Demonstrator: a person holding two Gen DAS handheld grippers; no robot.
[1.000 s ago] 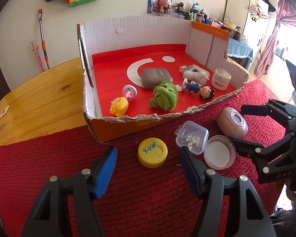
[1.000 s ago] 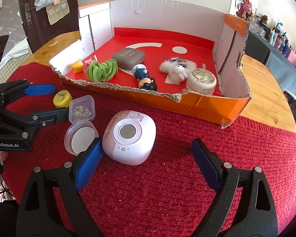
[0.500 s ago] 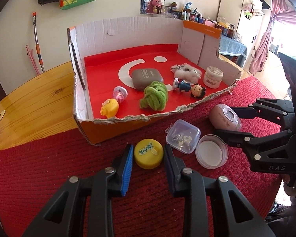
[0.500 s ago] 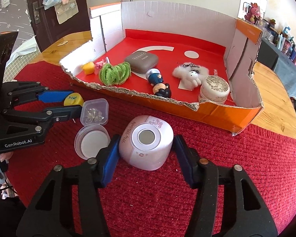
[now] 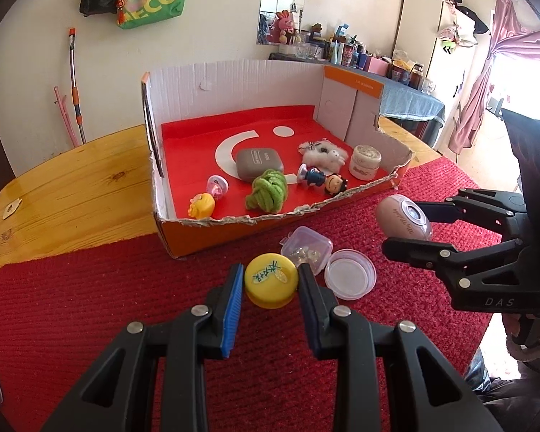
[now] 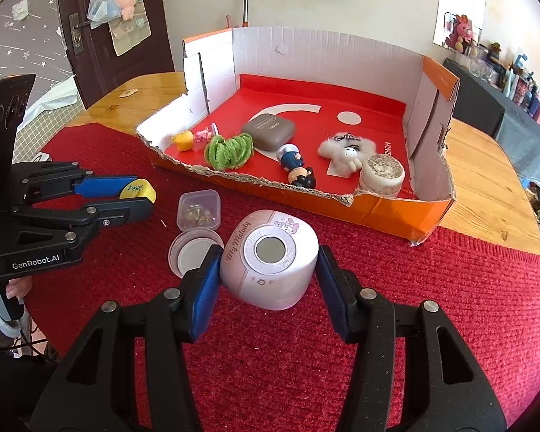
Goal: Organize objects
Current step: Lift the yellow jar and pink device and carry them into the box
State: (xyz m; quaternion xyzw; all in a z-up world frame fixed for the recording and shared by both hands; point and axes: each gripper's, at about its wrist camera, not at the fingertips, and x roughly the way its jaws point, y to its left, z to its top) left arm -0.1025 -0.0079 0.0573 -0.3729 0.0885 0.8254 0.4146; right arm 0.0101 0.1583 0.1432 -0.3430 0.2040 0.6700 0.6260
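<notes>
Between the left tongs [image 5: 270, 280], both pads press a yellow cap [image 5: 271, 280], their jaws having just narrowed onto it. Just right of them lie a small clear box [image 5: 306, 250] and a round clear lid [image 5: 350, 279] on the red mat [image 5: 90, 306]. The right tongs [image 6: 268, 270], likewise just drawn in, clamp a pink speaker [image 6: 270, 266] by its sides. Beyond both tongs stands the cardboard tray [image 5: 234, 79] on the desk [image 5: 72, 194], holding a green yarn bundle [image 5: 266, 194], a grey case [image 5: 259, 163], a figurine [image 5: 322, 179], a white plush [image 5: 324, 154] and a jar [image 5: 365, 162].

Yellow cap [image 5: 271, 280], pink speaker [image 6: 270, 257], red cloth [image 5: 90, 288]
</notes>
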